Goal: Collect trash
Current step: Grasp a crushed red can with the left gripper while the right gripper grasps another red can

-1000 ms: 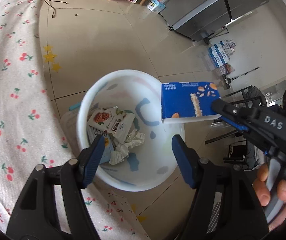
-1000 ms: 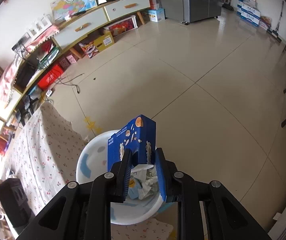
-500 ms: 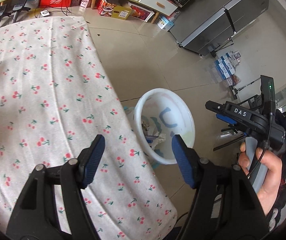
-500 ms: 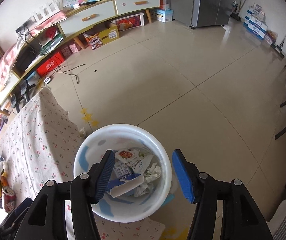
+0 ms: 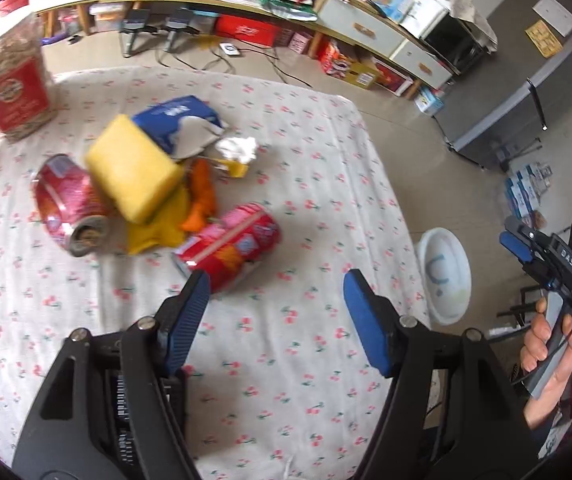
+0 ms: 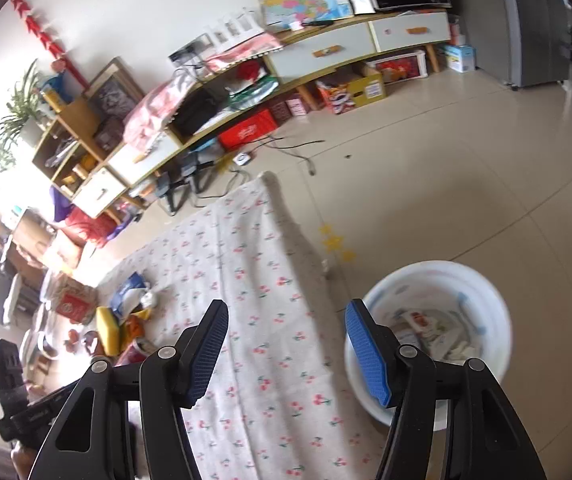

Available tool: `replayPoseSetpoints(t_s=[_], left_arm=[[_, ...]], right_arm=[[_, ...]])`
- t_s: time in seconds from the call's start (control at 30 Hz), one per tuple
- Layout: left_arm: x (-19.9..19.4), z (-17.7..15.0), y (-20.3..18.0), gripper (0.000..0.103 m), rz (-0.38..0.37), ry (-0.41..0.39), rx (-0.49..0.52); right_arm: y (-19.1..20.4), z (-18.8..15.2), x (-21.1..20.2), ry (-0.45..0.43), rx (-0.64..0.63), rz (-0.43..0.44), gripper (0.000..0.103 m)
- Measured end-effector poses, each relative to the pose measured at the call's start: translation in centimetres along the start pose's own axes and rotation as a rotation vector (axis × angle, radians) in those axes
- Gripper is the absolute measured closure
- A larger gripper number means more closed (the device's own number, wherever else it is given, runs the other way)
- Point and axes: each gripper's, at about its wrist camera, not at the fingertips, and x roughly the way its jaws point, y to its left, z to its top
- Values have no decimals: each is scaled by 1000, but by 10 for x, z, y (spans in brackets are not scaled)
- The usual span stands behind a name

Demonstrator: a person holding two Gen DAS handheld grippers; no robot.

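Your bench (image 5: 294, 344), under its cherry-print cloth, carries the litter in one heap at the far left. The white bin (image 6: 438, 280) stands on the floor just off the bench's right edge, wrappers inside. In the heap a yellow sponge (image 5: 134, 172) lies above two red cans (image 5: 70, 204) and a blue pack (image 5: 178, 120). Your left gripper (image 5: 276, 300) hovers with jaws wide apart, empty; your right gripper (image 6: 286, 340) likewise.

Black gripper (image 5: 274, 296) frames, blue ribbed pads (image 5: 366, 328), silver screws
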Motion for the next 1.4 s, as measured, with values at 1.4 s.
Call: replayPoseSetpoints(t_s=[1.4], left_arm=[[28, 50, 139, 32, 160, 26, -256]], right_arm=[[195, -98, 206, 425, 33, 183, 32]])
